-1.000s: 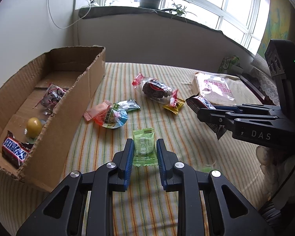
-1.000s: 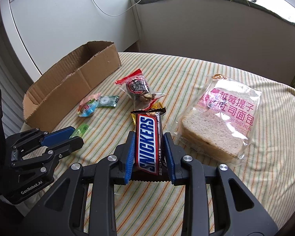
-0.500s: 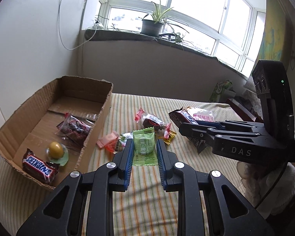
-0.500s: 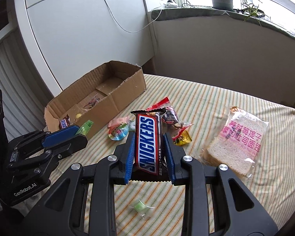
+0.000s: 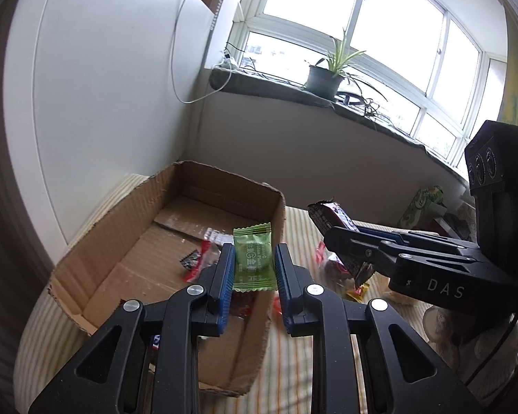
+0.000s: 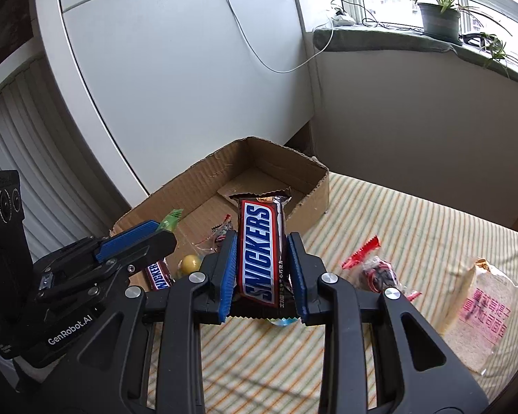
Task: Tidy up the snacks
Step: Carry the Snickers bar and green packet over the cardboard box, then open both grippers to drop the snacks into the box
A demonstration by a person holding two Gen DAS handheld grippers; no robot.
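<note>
My left gripper (image 5: 253, 258) is shut on a green candy packet (image 5: 252, 258) and holds it in the air over the right wall of the open cardboard box (image 5: 134, 214). My right gripper (image 6: 261, 248) is shut on a Snickers bar (image 6: 261, 245), raised beside the box (image 6: 286, 165). The left gripper (image 6: 138, 238) also shows in the right wrist view, with the green packet (image 6: 171, 220) over the box. The box holds another Snickers bar (image 6: 159, 274), a yellow ball candy (image 6: 190, 263) and a clear red-ended packet (image 5: 198, 255).
The striped tablecloth (image 6: 414, 227) carries a red-ended dark snack packet (image 6: 376, 272) and a bagged bread slice (image 6: 480, 307). A white wall stands behind the box. A windowsill with a potted plant (image 5: 323, 76) runs along the back.
Both grippers have risen and moved left toward the box with their snacks. The green packet now hangs over the box wall, and the Snickers bar is closer to the box.
</note>
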